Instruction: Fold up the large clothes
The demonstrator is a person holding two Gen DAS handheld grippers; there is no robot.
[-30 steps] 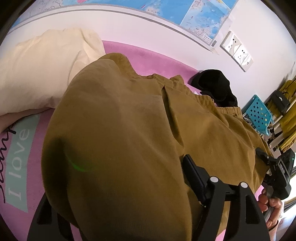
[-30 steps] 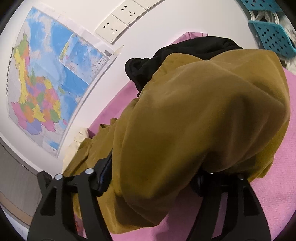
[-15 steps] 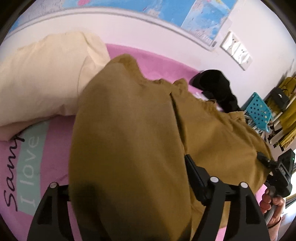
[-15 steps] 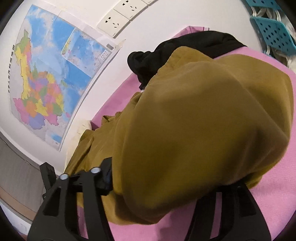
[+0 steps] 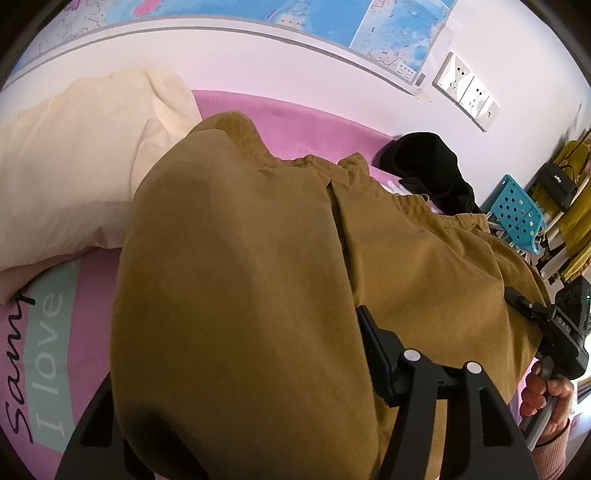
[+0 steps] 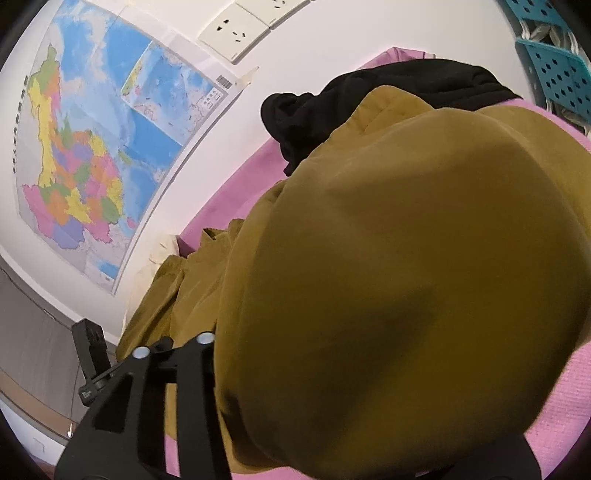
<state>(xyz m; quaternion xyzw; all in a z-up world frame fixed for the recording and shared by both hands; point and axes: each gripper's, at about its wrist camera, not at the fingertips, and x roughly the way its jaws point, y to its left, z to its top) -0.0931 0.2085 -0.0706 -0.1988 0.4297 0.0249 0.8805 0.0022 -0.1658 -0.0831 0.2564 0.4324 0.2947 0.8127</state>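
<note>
Across a pink bedspread in a bedroom, a person folds a large mustard-brown garment with a pair of hand-held tongs. Seen from the left gripper, a cream pillow lies to the far left of its fingers, above a pale green panel on the spread printed "I love". A thick fold of the brown cloth bulges up between the two fingers, hiding the left one almost wholly and lying against the right finger; the jaws are closing, and whether the pads already pinch the cloth cannot be told. Beyond the fold, ahead and to the right, a black garment sits crumpled near the wall, under a map and a row of wall sockets. Farther right stands a blue perforated basket, and at the frame's edge the right hand grips the other tool's handle. From the right gripper, the coloured map fills the wall to the left of the fingers, the left finger stands clear of the cloth's edge, and the brown garment mounds over the gap and the right finger. Its jaws are closing too, the grip itself hidden beneath the fabric.
</note>
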